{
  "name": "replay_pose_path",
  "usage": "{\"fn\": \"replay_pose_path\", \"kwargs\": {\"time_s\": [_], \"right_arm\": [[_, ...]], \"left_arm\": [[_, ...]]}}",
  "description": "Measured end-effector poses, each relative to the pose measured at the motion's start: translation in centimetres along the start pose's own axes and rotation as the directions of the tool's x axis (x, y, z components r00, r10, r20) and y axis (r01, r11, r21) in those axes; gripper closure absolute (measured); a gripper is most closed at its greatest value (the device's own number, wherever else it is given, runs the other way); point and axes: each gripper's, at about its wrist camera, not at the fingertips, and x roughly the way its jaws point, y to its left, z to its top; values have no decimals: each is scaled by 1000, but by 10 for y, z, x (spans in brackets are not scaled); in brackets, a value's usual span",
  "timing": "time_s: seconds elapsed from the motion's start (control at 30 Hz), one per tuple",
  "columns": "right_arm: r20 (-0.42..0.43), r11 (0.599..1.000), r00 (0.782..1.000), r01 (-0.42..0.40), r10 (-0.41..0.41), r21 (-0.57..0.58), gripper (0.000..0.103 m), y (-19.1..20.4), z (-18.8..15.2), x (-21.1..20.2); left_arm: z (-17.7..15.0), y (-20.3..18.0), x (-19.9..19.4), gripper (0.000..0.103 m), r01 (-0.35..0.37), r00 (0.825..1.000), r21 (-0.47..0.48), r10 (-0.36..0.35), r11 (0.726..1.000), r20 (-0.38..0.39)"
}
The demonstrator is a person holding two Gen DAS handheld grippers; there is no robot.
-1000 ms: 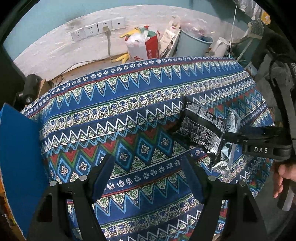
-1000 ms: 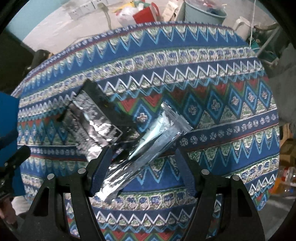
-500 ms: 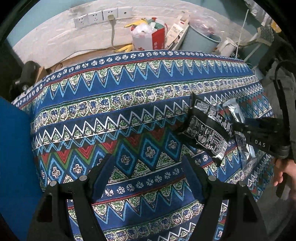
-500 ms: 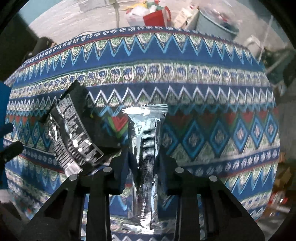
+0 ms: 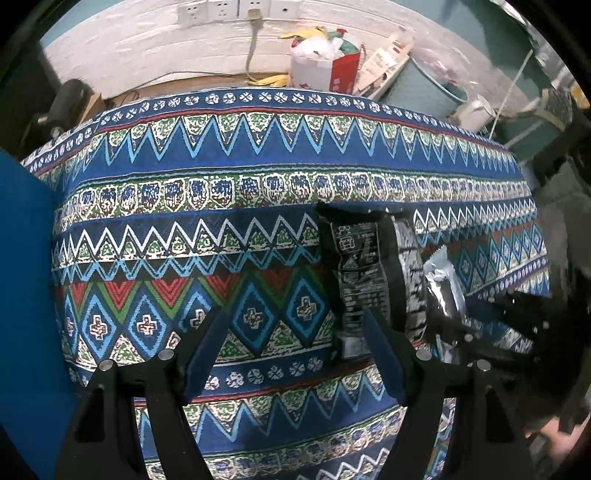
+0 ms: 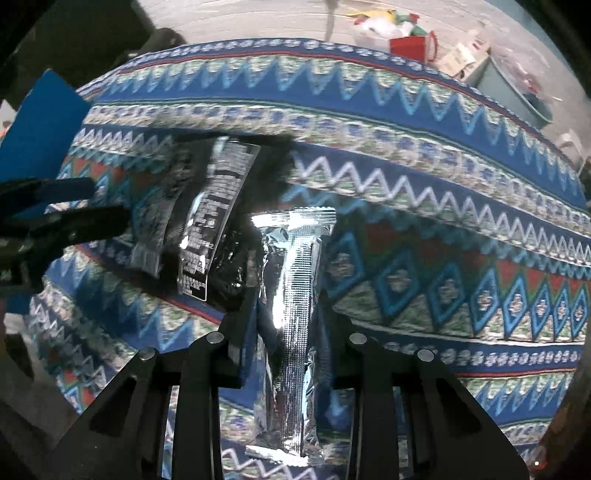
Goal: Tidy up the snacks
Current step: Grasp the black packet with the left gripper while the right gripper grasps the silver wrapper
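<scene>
A black snack packet (image 5: pixel 360 273) with white print lies on the patterned tablecloth (image 5: pixel 221 229), just ahead of my left gripper's right finger. My left gripper (image 5: pixel 295 325) is open and empty. My right gripper (image 6: pixel 288 306) is shut on a silver foil snack bar (image 6: pixel 295 280) and holds it lengthwise between its fingers. The black packet (image 6: pixel 210 221) sits to the left of the bar in the right wrist view. The silver bar (image 5: pixel 443 288) and the right gripper (image 5: pixel 491 325) show at the right of the left wrist view.
A blue panel (image 5: pixel 22 295) stands at the table's left edge. Behind the table are wall sockets (image 5: pixel 229 11), a red and white bag (image 5: pixel 325 66) and a grey bin (image 5: pixel 424 88). The left gripper (image 6: pixel 55 221) shows at the left of the right wrist view.
My right gripper has closed on the silver bar and turned it lengthwise. My left gripper has moved right, so the black packet now lies close to its right finger.
</scene>
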Motion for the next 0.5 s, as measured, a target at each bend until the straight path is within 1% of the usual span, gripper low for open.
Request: {"fn": "replay_pose_path", "kwargs": {"time_s": [0.07,0.1,0.13,0.23,0.33,0.47,0.5], "right_arm": [[14,1000,1000,26,-26,-3,76,6,0,-2],[21,999,999,39,-39,-2,76,4,0,-3],[28,999,998,52,-52,3,76,-2,1,-5],[43,997,996,76,-78,32,76,-19,3,-10],[60,994,993,103,-105,45,76,-36,8,-12],[68,993,995,69,-75,95,76,-55,13,-14],[67,991,995,65,-73,113,76,-60,12,-14]], "left_arm": [[2,-1,-1,26,13,1000,-24,-13,1000,8],[4,-3,0,24,20,1000,-32,-19,999,12],[6,-6,0,21,26,1000,-39,-26,999,16],[12,-18,1,17,38,999,-46,-36,998,25],[16,-30,8,17,36,999,-40,-36,999,10],[19,-40,21,17,32,999,-58,-33,998,-18],[20,-42,25,17,16,999,-57,-17,998,-28]]}}
